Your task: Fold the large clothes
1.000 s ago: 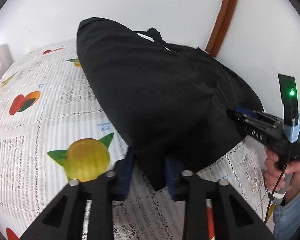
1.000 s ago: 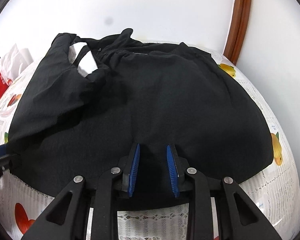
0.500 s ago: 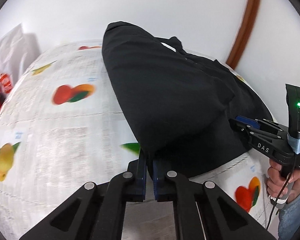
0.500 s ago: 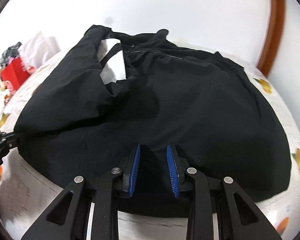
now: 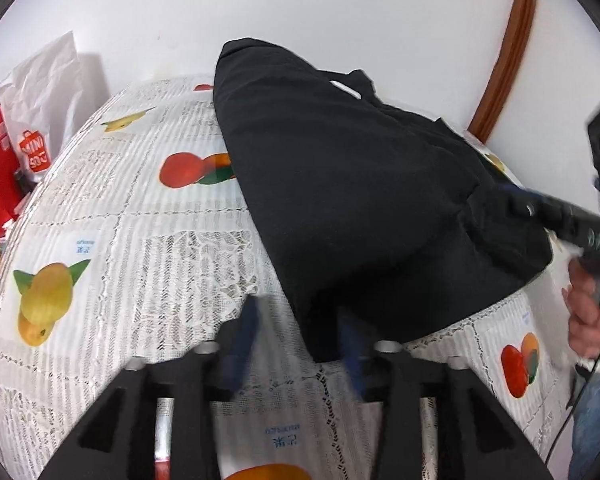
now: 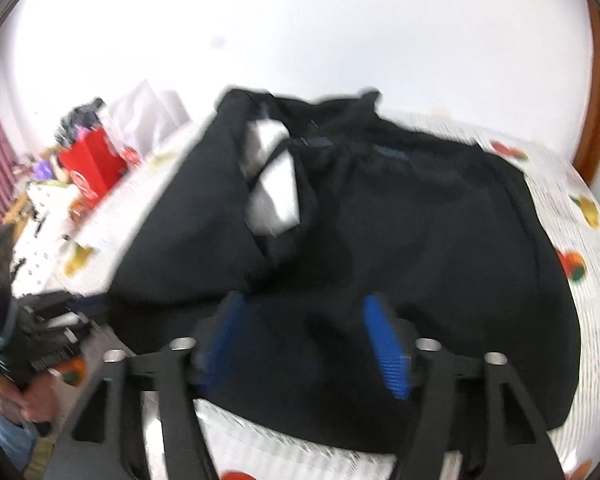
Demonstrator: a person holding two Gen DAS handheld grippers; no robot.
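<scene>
A large black garment (image 5: 340, 200) lies folded on the fruit-print tablecloth (image 5: 132, 264); it also shows in the right wrist view (image 6: 420, 240), with a white patch (image 6: 276, 188) showing through an opening. My left gripper (image 5: 300, 340) is open, its blue pads apart around the garment's near corner. My right gripper (image 6: 306, 340) is open over the garment's near edge, holding nothing. The right gripper also shows in the left wrist view (image 5: 556, 216), at the garment's right side.
A white and red shopping bag (image 5: 32, 136) and clutter (image 6: 80, 160) stand at the table's left end. A white wall runs behind, with a brown wooden frame (image 5: 508, 48) at the right. Lace tablecloth lies left of the garment.
My left gripper was shut on the garment's corner half a second ago and has opened. My right gripper has opened wider. Both views have swung, with blur.
</scene>
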